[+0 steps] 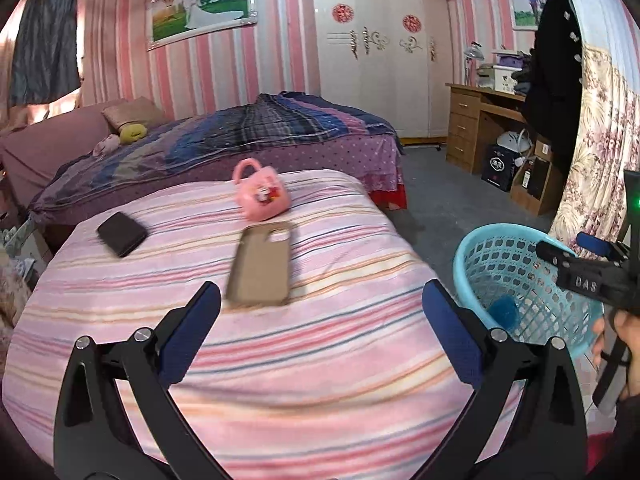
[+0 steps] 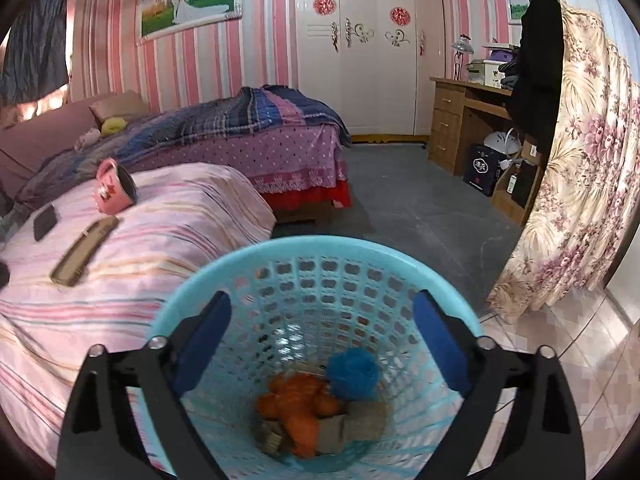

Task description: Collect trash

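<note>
A light blue plastic basket [image 2: 316, 252] stands on the floor beside the striped bed. Inside it lie a blue fuzzy ball [image 2: 353, 374], an orange fuzzy piece [image 2: 298, 398] and a grey-brown scrap [image 2: 362, 420]. My right gripper [image 2: 322, 344] hangs over the basket's mouth, open, with nothing between its fingers. My left gripper [image 1: 320, 328] is open above the pink striped bedcover [image 1: 280, 360], empty, with a tan phone case [image 1: 262, 266] lying just beyond its fingertips. The basket [image 1: 472, 248] shows at the right of the left wrist view, with the right gripper [image 1: 576, 268] over it.
On the striped cover lie a dark wallet [image 1: 122, 233] and a pink cup on its side [image 1: 262, 192]. A second bed with a plaid blanket [image 1: 256, 128] stands behind. A wooden desk [image 2: 460, 116], a white wardrobe [image 2: 372, 60] and a floral curtain [image 2: 572, 200] border the grey floor.
</note>
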The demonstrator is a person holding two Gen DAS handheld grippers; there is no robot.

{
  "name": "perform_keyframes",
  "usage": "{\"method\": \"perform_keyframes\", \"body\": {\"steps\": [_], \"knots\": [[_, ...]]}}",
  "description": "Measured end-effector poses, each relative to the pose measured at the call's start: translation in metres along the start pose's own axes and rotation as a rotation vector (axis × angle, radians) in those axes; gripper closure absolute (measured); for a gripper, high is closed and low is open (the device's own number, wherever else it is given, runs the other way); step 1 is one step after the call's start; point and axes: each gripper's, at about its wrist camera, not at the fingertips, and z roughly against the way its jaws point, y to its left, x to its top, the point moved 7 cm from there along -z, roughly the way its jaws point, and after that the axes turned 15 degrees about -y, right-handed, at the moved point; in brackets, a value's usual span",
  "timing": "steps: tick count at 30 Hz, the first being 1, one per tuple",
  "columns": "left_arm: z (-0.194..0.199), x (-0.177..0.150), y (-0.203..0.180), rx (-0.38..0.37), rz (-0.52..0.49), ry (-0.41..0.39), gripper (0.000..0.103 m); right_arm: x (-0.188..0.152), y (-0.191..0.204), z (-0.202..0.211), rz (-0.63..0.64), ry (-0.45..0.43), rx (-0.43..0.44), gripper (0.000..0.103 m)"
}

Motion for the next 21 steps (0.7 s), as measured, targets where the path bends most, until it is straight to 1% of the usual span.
{"method": "perform_keyframes", "body": {"steps": [2,5,8,9,11,14,17,21], "knots": [[0.012,-0.004,0.014,0.014,0.005,-0.002,0.006,0.003,0.01,0.005,0.006,-0.013,0.005,0.005],[0.027,-0.012,0.032,0.048,0.008,-0.007,0.006,0.006,0.035,0.016,0.038,-0.031,0.038,0.005],[0.039,-0.024,0.051,0.079,0.033,0.003,0.006,0.003,0.068,0.036,0.065,-0.041,0.106,0.005],[0.043,-0.027,0.056,0.082,0.051,0.008,0.006,0.003,0.071,0.039,0.065,-0.04,0.116,0.005],[0.049,-0.035,0.066,0.082,0.088,0.021,0.006,0.003,0.09,0.053,0.071,-0.039,0.17,0.005],[0.057,-0.043,0.079,0.105,0.096,0.022,0.006,0.002,0.102,0.064,0.077,-0.039,0.207,0.005],[0.067,-0.047,0.093,0.136,0.108,0.009,0.005,-0.005,0.121,0.085,0.086,-0.041,0.251,0.005],[0.074,-0.054,0.104,0.146,0.122,0.009,0.005,-0.011,0.142,0.097,0.101,-0.037,0.255,0.005]]}}
